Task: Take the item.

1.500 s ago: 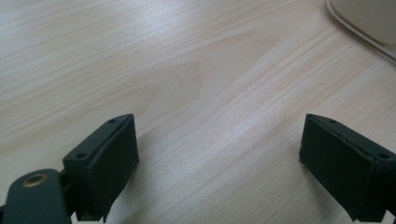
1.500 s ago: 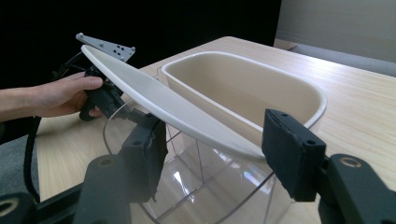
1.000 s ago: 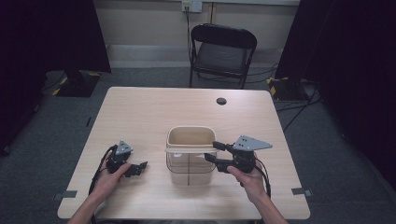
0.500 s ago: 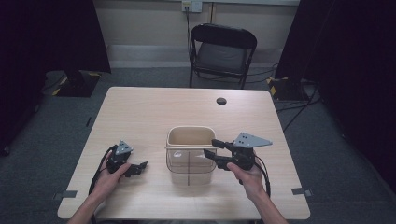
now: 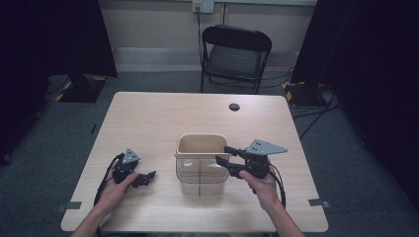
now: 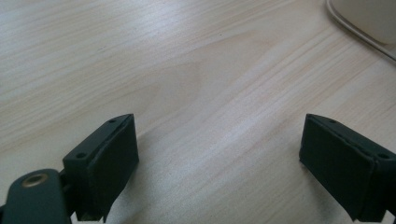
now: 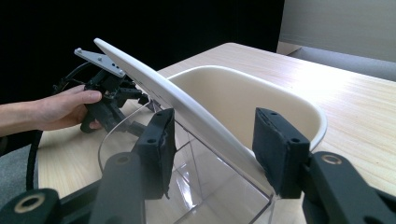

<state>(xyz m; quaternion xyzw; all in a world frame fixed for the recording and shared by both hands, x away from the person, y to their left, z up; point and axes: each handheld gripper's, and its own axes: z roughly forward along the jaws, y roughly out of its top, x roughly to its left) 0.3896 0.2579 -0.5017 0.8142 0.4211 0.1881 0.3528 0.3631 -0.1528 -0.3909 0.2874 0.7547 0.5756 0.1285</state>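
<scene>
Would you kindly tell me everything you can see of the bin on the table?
The bin stands upright near the table's front middle. Its lower walls look like clear plastic with a faint dark line down the front, and a cream rim or liner tops it; the opening is rounded-rectangular, and nothing shows inside. The right gripper has open jaws straddling its right rim; contact cannot be judged. The left gripper lies apart on its left.

The right gripper (image 5: 228,160) has edged lower — closer around the bin's (image 5: 201,148) rim.
</scene>
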